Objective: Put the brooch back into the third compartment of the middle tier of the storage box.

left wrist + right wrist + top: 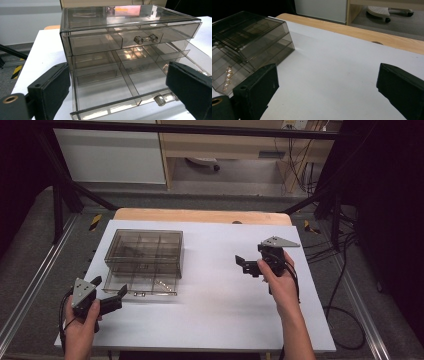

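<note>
High view — a white rectangular counter (215, 285) with a strip of pale wood along its far edge fills the middle of the frame. On its left half stands a smoke-tinted clear plastic organiser box with two shallow divided drawers (145, 252). Upper drawer (130, 40): pushed in, with a clear bar handle on two round knobs, seen in the left gripper view. Lower drawer (142, 285): pulled out toward the bottom of the frame, its dividers exposed.

Left claw (111, 292), lower left of the frame, held in a hand (80, 325) — released, jaws spread apart, pointing at the near left corner of the pulled-out drawer and just beside it; whether a jaw touches the drawer cannot be told. Left gripper view: the two black jaws stand at the lower left and lower right corners, the open lower drawer between them, its round handle knob (160, 100) close to the right-hand jaw.

Right claw (248, 265), right of centre, held in the other hand (282, 282) — released as well, jaws wide, holding nothing, above bare counter and well apart from the box. Right gripper view: the box sits at the upper left of the frame, with a small pale gold piece of jewellery (228, 76) lying in the pulled-out drawer at the left edge.
</note>
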Motion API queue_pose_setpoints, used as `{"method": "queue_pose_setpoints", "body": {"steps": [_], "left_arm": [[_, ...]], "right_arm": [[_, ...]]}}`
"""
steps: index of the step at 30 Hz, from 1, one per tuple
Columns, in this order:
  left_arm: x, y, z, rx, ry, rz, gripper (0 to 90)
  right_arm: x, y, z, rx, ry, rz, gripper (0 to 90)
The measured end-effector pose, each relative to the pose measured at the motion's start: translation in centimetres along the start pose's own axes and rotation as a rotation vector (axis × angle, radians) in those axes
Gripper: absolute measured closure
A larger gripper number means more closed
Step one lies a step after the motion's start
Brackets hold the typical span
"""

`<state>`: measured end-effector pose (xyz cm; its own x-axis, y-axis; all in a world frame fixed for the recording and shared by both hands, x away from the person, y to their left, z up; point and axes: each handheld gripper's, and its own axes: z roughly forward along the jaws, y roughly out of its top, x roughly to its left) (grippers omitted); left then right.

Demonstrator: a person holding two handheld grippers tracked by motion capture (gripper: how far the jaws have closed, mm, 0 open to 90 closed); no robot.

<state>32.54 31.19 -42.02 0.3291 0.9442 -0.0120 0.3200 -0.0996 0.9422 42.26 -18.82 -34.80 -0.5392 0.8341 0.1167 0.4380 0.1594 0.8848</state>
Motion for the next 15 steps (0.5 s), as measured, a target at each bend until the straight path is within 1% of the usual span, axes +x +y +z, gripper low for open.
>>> {"method": "queue_pose_setpoints", "body": {"steps": [3,7,10,12,14,15], "left_arm": [[0.1,0.1,0.0,-0.002,0.001,-0.001,5.6],[0.1,0.1,0.0,0.001,0.001,0.004,5.6],[0.1,0.0,-0.1,0.002,0.006,0.005,5.6],[0.2,0.0,-0.1,0.006,0.008,-0.007,5.6],[0.3,0.0,-0.1,0.004,0.01,-0.005,5.6],[0.3,0.0,0.0,0.005,0.012,-0.007,5.6]], "right_arm": [[-0.5,-0.2,-0.3,0.006,-0.014,0.006,5.4],[-1.1,-0.4,-0.5,-0.001,-0.038,0.018,5.9],[-1.2,-0.4,-0.6,0.006,-0.04,0.012,6.1],[-1.1,-0.6,-0.8,0.011,-0.045,0.017,6.1],[-1.1,-0.8,-0.9,0.005,-0.048,0.016,6.1],[-1.1,-1.0,-0.9,0.012,-0.048,0.016,6.1]]}}
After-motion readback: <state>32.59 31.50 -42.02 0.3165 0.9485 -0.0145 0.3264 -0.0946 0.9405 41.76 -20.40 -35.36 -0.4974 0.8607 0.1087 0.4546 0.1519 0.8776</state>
